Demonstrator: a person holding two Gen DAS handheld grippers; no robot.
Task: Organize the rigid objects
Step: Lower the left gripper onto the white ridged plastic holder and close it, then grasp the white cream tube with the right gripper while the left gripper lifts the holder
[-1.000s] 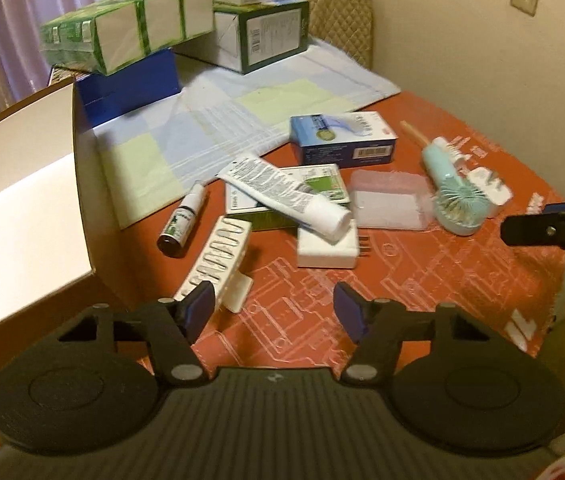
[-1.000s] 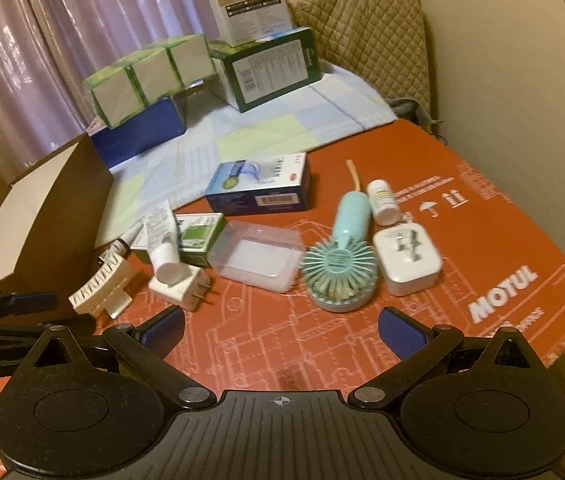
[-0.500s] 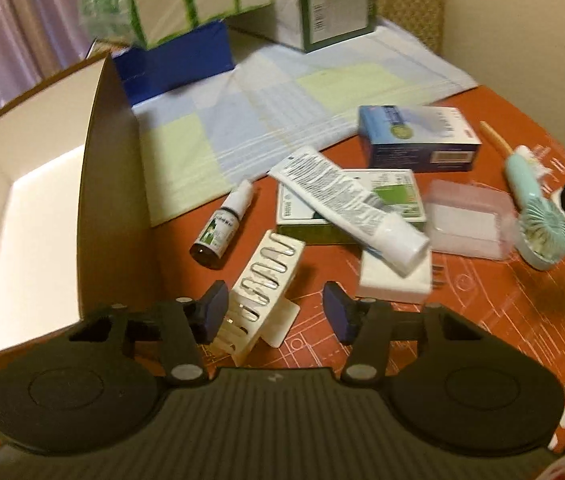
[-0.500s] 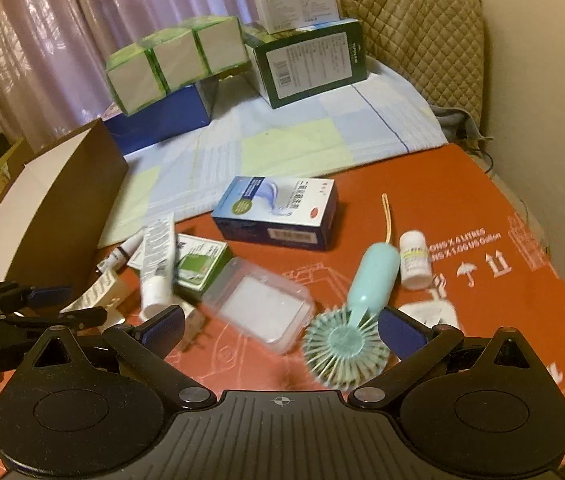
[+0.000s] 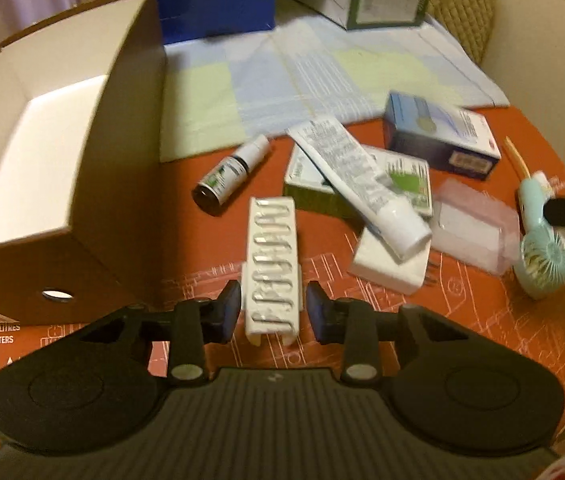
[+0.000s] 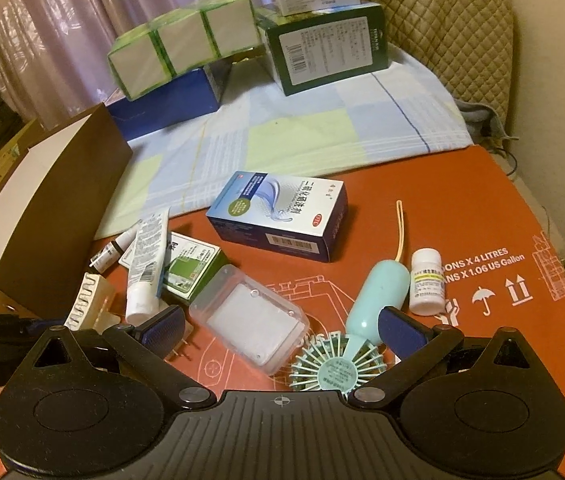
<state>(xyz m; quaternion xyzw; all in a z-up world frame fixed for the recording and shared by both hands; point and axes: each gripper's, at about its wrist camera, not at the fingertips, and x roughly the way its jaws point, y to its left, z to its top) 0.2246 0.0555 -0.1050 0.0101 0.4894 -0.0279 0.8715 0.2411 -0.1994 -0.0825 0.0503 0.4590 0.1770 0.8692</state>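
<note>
Left hand-held gripper (image 5: 272, 312): jaws have just been closing, straddling the near end of the white hair claw (image 5: 272, 270) on the table (image 5: 462, 312) beside the box (image 5: 94, 208); pads not yet pressing. Claw likely light, stiff, slick plastic; take it across its flat sides. Right hand-held gripper (image 6: 280, 330): wide apart, empty, above the fan (image 6: 334, 372).

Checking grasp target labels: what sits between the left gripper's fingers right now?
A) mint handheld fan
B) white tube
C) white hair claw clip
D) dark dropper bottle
C: in the left wrist view the white hair claw clip lies between the left gripper pads, which have just been closing and stand close on either side of it; the other items lie farther off.
</note>
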